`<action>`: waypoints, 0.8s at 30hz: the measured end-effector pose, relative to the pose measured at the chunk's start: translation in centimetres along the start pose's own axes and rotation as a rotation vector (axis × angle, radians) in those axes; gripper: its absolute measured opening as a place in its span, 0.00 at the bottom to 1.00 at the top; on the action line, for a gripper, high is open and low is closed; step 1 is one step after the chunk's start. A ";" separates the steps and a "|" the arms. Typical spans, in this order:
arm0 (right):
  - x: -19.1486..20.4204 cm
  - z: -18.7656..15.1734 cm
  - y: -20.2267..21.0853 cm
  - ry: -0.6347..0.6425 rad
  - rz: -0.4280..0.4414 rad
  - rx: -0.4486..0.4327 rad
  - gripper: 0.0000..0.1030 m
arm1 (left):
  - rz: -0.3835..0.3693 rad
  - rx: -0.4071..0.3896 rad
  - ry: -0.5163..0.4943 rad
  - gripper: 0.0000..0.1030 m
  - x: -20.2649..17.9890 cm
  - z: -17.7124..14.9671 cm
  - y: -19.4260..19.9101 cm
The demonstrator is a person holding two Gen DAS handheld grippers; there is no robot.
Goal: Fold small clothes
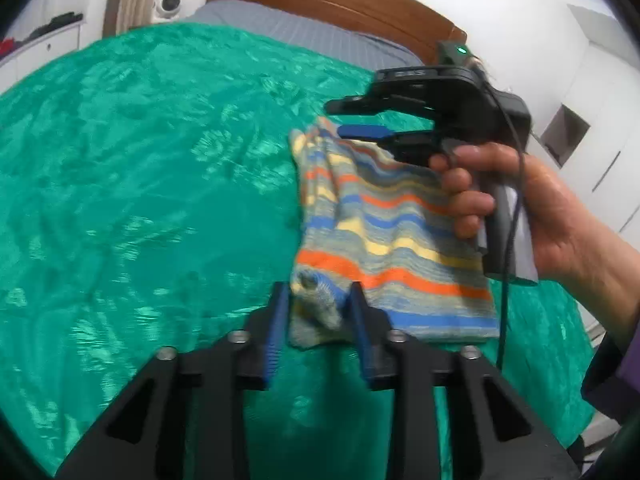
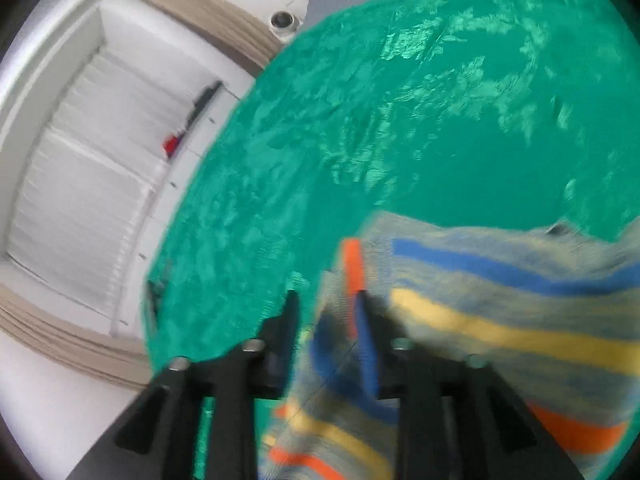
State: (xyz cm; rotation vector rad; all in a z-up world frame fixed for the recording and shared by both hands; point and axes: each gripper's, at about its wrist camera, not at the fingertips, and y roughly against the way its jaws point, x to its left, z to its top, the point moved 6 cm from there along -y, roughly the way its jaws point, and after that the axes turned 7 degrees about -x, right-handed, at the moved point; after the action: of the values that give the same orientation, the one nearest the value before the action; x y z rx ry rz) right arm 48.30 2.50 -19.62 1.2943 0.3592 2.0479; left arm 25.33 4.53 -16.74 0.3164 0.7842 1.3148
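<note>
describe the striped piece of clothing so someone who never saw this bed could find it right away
Start at the bed, covered by a shiny green bedspread. The striped garment lies on its right part, between the two grippers. It is the only clothing on the spread, a small grey knit banded in orange, blue and yellow.

One striped garment [image 1: 384, 240], two tongs [image 1: 318, 300]

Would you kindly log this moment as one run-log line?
cloth: striped garment folded on green bedspread | left gripper: open, straddling near corner | right gripper: open at far edge
</note>
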 end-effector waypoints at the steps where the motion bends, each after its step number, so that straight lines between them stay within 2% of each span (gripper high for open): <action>1: 0.2 0.1 0.6 0.006 0.009 -0.012 0.32 | -0.004 -0.008 0.001 0.48 0.1 0.1 0.5; 4: 0.7 0.1 3.4 0.069 -0.028 -0.041 0.32 | -0.026 -0.024 0.007 0.59 0.1 0.8 0.6; 8: 1.1 -1.9 8.4 0.236 -0.122 -0.034 0.32 | -0.016 -0.030 -0.014 0.59 -0.8 1.8 -0.2; 9: 1.0 -2.9 9.7 0.272 -0.142 -0.027 0.32 | 0.018 -0.028 -0.022 0.57 -0.7 1.9 -0.6; 11: 0.9 -5.1 11.8 0.322 -0.166 -0.021 0.32 | 0.048 -0.013 -0.016 0.37 -0.2 1.8 -1.3; 12: 0.9 -6.6 12.6 0.344 -0.174 -0.014 0.32 | 0.057 0.005 -0.008 0.22 0.1 1.6 -1.8; 13: 0.7 -8.1 13.0 0.362 -0.183 -0.002 0.32 | 0.064 0.024 -0.007 0.12 0.3 1.2 -2.2; 18: -2.2 -13.9 12.2 0.342 -0.242 0.073 0.31 | 0.131 0.068 -0.021 0.08 1.0 -0.2 -2.9; 24: -2.7 -15.7 13.9 0.277 -0.275 0.006 0.31 | 0.207 0.099 -0.014 0.08 2.5 -0.5 -1.6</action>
State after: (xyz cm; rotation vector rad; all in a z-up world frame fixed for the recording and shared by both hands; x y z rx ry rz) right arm 29.76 -7.60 -21.12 0.9068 0.6325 1.9886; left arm 26.26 6.36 -18.94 0.4957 0.8231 1.4677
